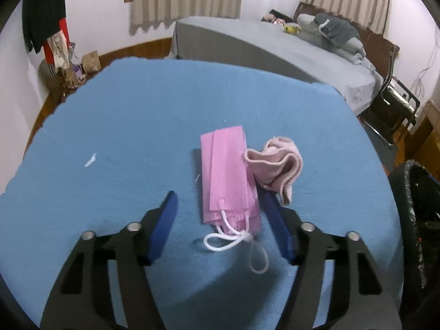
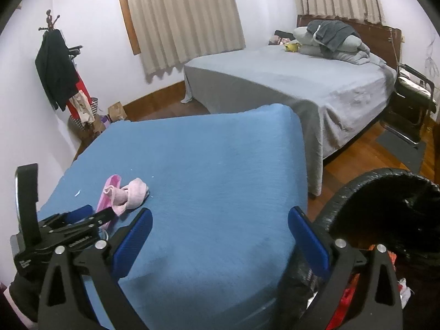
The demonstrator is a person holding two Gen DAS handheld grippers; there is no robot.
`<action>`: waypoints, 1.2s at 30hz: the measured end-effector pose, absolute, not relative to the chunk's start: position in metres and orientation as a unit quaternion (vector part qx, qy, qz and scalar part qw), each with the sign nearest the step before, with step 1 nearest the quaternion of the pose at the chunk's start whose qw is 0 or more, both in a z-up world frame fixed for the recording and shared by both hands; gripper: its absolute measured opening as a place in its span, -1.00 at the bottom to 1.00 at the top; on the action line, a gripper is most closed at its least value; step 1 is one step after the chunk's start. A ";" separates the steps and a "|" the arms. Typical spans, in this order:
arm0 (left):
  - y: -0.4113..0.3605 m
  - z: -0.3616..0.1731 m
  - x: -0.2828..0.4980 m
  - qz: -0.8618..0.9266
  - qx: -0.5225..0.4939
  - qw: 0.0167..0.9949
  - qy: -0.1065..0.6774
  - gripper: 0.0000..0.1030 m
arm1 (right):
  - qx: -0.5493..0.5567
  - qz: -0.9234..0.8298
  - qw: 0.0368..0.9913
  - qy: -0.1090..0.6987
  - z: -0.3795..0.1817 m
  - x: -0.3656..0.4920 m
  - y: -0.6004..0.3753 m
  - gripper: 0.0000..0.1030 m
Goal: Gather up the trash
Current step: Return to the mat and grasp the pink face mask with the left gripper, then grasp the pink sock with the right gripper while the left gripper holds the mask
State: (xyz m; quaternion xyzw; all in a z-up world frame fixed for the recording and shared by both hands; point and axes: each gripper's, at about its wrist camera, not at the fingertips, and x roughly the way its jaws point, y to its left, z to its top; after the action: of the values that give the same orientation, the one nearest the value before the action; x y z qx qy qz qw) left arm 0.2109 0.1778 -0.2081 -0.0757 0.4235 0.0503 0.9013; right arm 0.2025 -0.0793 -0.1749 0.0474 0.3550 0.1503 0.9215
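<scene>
Lying flat on blue terry cloth (image 1: 123, 137): dimpled pink mask (image 1: 228, 176), crumpled ribbed sock (image 1: 275, 162).

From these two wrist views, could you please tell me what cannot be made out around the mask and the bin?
- Pink face mask: its right edge is covered by the pink sock in the left wrist view, and the right wrist view shows only a strip.
- Black-lined trash bin: cut off by the frame edge in both views; its contents are dark.
- White scrap: too small to identify.

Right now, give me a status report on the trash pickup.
Left gripper open, straddling pink mask. Right gripper open, empty. Pink sock touching the mask. Bin at right.
</scene>
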 end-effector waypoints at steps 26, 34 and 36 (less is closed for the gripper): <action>0.236 -0.188 0.185 0.106 -0.087 0.913 0.383 -0.72 | 0.036 0.225 0.903 0.363 -0.190 0.244 0.034 0.88; 0.253 -0.192 0.184 0.117 -0.098 0.911 0.384 -0.72 | 0.018 0.224 0.894 0.388 -0.212 0.260 0.061 0.88; 0.253 -0.192 0.185 0.117 -0.101 0.910 0.385 -0.72 | 0.015 0.225 0.889 0.399 -0.217 0.263 0.064 0.86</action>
State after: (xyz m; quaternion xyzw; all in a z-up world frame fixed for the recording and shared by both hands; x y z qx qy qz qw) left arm 0.1847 0.2534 -0.1921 -0.1010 0.3847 0.1172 0.9100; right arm 0.2629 0.0636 -0.2169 0.0147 0.3987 0.2247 0.8890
